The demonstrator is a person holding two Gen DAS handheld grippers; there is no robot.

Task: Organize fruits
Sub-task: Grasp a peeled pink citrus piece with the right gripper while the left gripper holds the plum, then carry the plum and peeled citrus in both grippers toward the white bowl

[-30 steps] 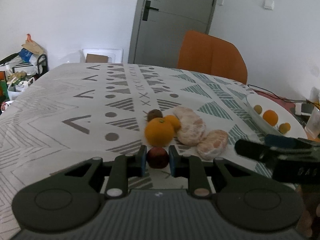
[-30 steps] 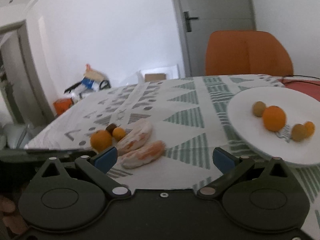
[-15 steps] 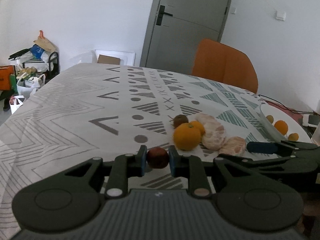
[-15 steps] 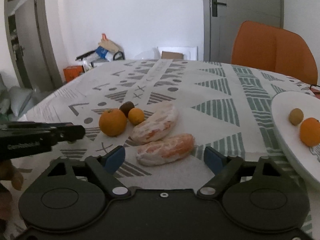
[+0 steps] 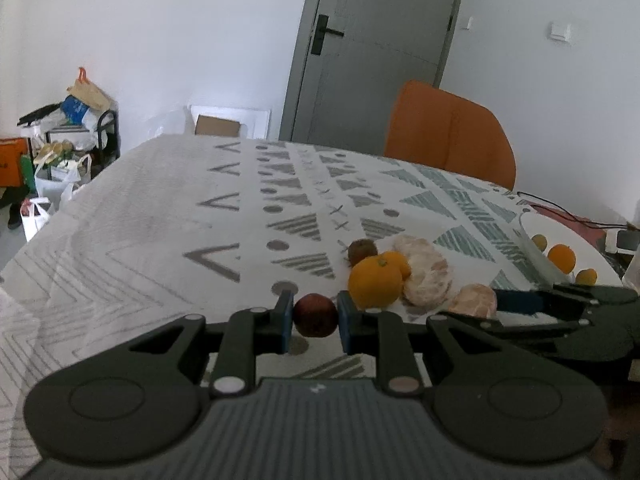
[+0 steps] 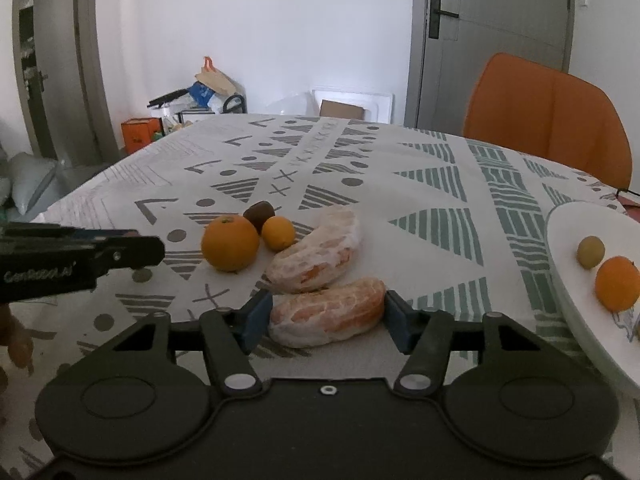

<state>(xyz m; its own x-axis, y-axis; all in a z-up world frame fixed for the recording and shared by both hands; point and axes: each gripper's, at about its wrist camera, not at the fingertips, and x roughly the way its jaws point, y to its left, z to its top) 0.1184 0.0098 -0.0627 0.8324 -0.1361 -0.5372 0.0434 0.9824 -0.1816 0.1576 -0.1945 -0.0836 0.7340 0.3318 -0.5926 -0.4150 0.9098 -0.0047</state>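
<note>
My left gripper (image 5: pixel 314 318) is shut on a small dark red fruit (image 5: pixel 315 316) and holds it above the patterned tablecloth, left of the fruit pile. My right gripper (image 6: pixel 326 314) has its blue pads on both ends of the near peeled orange piece (image 6: pixel 328 312), which lies on the cloth. Behind it lie a second peeled piece (image 6: pixel 316 258), a large orange (image 6: pixel 230 243), a small orange (image 6: pixel 279 233) and a dark brown fruit (image 6: pixel 259 214). A white plate (image 6: pixel 576 280) at the right holds an orange (image 6: pixel 617 283) and a greenish fruit (image 6: pixel 591 252).
An orange chair (image 6: pixel 548 120) stands behind the table's far right side. A grey door (image 5: pixel 372 52) is beyond it. Bags and a cluttered rack (image 5: pixel 68 128) stand on the floor at the left. The left gripper body (image 6: pixel 76 264) shows at the left of the right wrist view.
My right gripper has swung left from the plate to the near peeled orange piece and narrowed around it. My left gripper has drawn back left with the red fruit still held.
</note>
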